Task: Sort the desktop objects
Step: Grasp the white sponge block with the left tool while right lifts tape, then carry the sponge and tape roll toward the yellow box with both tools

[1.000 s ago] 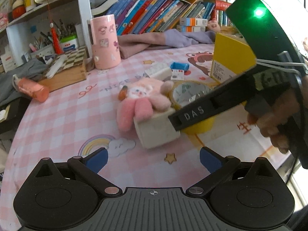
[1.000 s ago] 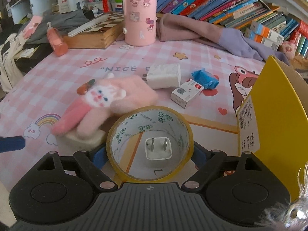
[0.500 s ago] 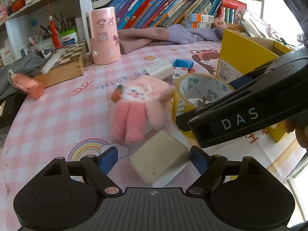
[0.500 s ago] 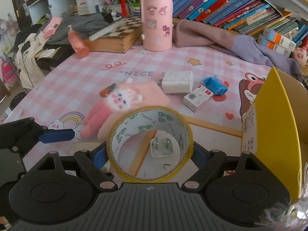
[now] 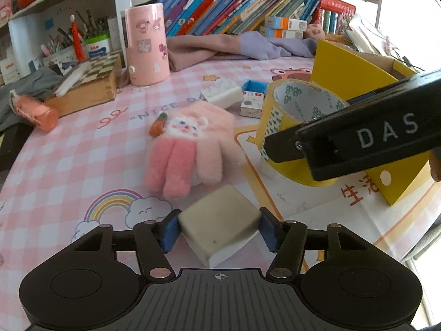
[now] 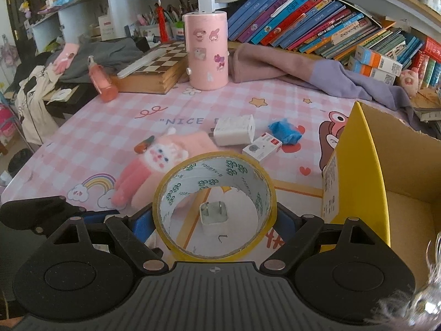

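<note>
A cream rectangular block (image 5: 220,220) lies tilted on the pink checked mat between the fingers of my left gripper (image 5: 219,229). The jaws are closing and both blue pads (image 5: 171,230) touch its sides. My right gripper (image 6: 213,219) is shut on a yellow tape roll (image 6: 220,165) and holds it off the mat, next to the yellow cardboard box (image 6: 358,165). In the left wrist view the tape roll (image 5: 292,104) sits at the right, behind the right gripper's black fingers (image 5: 358,138). A pink bunny glove (image 5: 187,143) lies just beyond the block.
A small white plug (image 6: 213,213) shows through the roll's hole. A white charger (image 6: 234,131), a small white-and-red box (image 6: 263,146) and a blue wad (image 6: 285,132) lie mid-mat. A pink cylinder (image 6: 206,52), a chessboard box (image 6: 154,69), an orange bottle (image 6: 102,82), clothes and books line the back.
The left jaws have narrowed from wide open onto the cream block, which now sits between the pads. The right gripper has risen a little with the tape roll.
</note>
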A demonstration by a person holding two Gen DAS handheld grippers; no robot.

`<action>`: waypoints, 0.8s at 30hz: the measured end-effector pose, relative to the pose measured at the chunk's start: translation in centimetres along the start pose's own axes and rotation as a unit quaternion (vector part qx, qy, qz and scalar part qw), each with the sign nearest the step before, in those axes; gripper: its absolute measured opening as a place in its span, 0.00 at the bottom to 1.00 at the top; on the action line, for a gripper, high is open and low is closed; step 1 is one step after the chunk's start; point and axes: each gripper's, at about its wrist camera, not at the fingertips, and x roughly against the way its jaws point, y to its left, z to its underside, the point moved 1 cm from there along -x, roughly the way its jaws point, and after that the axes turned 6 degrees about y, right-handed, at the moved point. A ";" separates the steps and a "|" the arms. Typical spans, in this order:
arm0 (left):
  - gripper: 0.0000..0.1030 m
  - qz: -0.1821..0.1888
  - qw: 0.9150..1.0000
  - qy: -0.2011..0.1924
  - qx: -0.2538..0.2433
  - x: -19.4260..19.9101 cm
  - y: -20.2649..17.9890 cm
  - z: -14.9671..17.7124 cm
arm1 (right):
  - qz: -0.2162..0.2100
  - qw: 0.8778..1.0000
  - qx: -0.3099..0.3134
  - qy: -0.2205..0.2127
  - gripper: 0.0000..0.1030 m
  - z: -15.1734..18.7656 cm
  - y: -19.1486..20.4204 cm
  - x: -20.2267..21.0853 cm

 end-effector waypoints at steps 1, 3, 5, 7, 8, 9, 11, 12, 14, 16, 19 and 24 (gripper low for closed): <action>0.52 -0.001 1.000 -0.002 0.002 0.2 0.0 0.0 | 0.000 1.000 -0.001 -0.001 0.82 0.1 0.0 0.1; 0.50 -0.005 1.000 0.000 0.005 0.5 0.1 0.1 | 0.000 1.000 -0.001 -0.004 0.82 0.3 0.1 0.4; 0.49 -0.006 1.000 -0.001 0.011 0.9 0.2 0.1 | 0.000 1.000 0.000 -0.007 0.82 0.4 0.2 0.8; 0.48 -0.006 1.000 -0.007 0.020 1.6 0.5 0.3 | 0.000 1.000 0.001 -0.011 0.82 0.6 0.4 1.0; 0.48 -0.005 1.000 -0.010 0.025 2.0 0.7 0.4 | 0.001 1.000 0.001 -0.012 0.82 0.7 0.4 1.2; 0.48 -0.005 0.999 -0.012 0.029 2.3 0.8 0.5 | 0.002 1.000 0.001 -0.014 0.82 0.7 0.4 1.3; 0.48 -0.006 0.999 -0.015 0.039 3.0 1.1 0.7 | 0.004 1.000 0.000 -0.018 0.82 0.9 0.5 1.7; 0.48 -0.005 0.999 -0.016 0.043 3.3 1.2 0.8 | 0.005 1.000 -0.001 -0.019 0.82 1.0 0.5 1.8; 0.48 -0.005 0.999 -0.019 0.051 3.9 1.4 1.1 | 0.006 1.000 -0.004 -0.021 0.82 1.2 0.6 2.1; 0.48 -0.007 0.998 -0.022 0.055 4.6 1.5 1.4 | 0.005 1.000 -0.004 -0.022 0.82 1.4 0.7 2.4; 0.48 -0.009 0.998 -0.028 0.059 5.5 1.6 1.9 | 0.003 1.000 -0.002 -0.025 0.82 1.9 1.0 3.0; 0.48 -0.012 0.997 -0.041 0.062 7.2 1.3 2.7 | -0.002 1.000 -0.001 -0.031 0.82 2.9 1.7 4.3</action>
